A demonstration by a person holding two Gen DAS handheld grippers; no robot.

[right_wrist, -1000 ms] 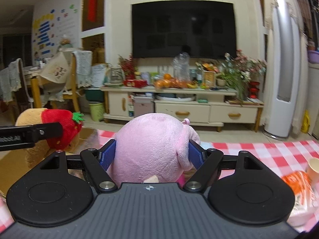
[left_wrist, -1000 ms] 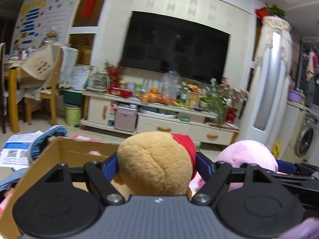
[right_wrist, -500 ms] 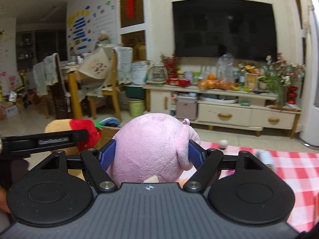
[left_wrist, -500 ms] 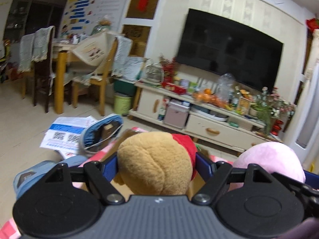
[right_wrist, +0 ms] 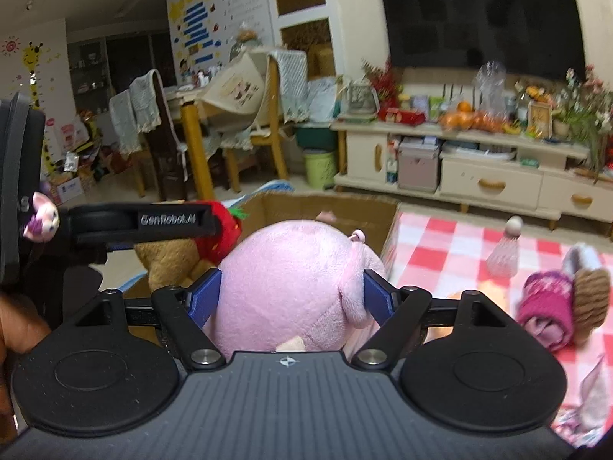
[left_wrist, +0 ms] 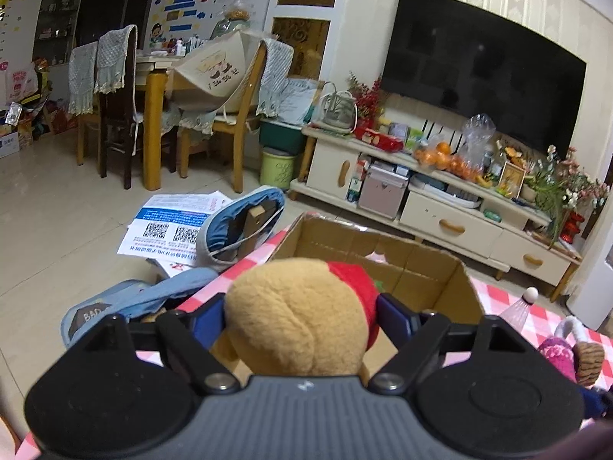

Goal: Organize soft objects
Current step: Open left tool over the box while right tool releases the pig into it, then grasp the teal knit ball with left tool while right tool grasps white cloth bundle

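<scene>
Left view: floor papers (left_wrist: 174, 226) | right view: pink plush (right_wrist: 291, 283), left gripper (right_wrist: 214, 222)

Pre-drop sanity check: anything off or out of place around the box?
On the floor left of the cardboard box, printed sheets lie scattered under a blue bag. A shuttlecock stands on the checked tablecloth, no soft object.

Right gripper (right_wrist: 292, 299) opening around pink plush (right_wrist: 291, 287), cardboard box (right_wrist: 325, 211) just beyond.
</scene>
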